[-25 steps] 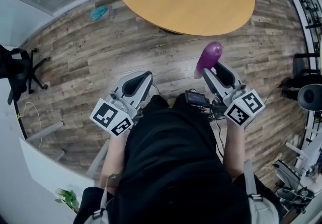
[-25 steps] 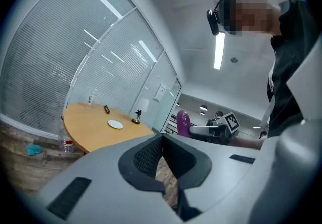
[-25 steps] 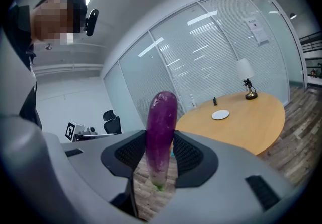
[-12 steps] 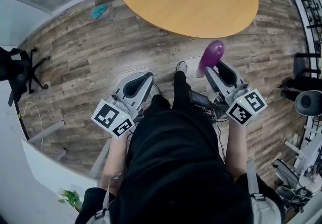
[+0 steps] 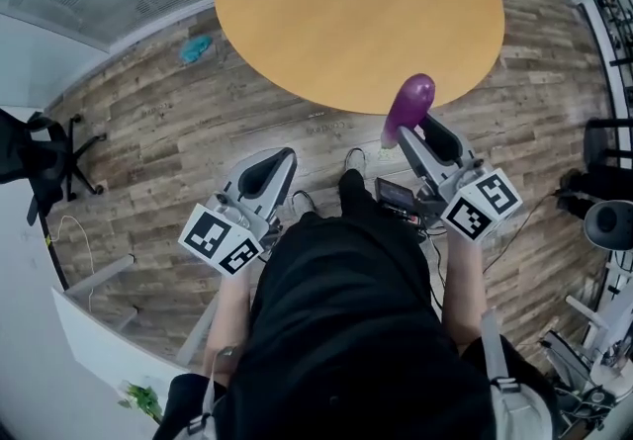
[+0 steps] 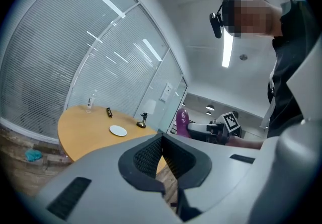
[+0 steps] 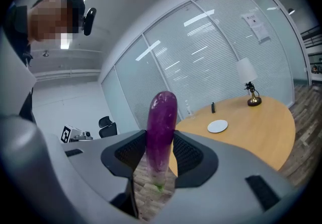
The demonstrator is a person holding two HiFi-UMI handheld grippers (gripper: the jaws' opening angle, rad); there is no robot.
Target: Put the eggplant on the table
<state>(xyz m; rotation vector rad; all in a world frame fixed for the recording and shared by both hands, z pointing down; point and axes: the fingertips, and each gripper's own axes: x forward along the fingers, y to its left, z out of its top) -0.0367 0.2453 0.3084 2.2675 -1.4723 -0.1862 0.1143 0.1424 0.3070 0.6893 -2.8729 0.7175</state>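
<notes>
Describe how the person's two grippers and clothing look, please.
The left claw and the right claw have smooth light-grey shells, with black ribbed pads on the inside. Each carries a white cube printed with black square markers. The person wears black clothing.

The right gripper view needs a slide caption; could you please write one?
Right gripper shut on an upright purple eggplant, with the round wooden table and its white plate ahead.
</notes>
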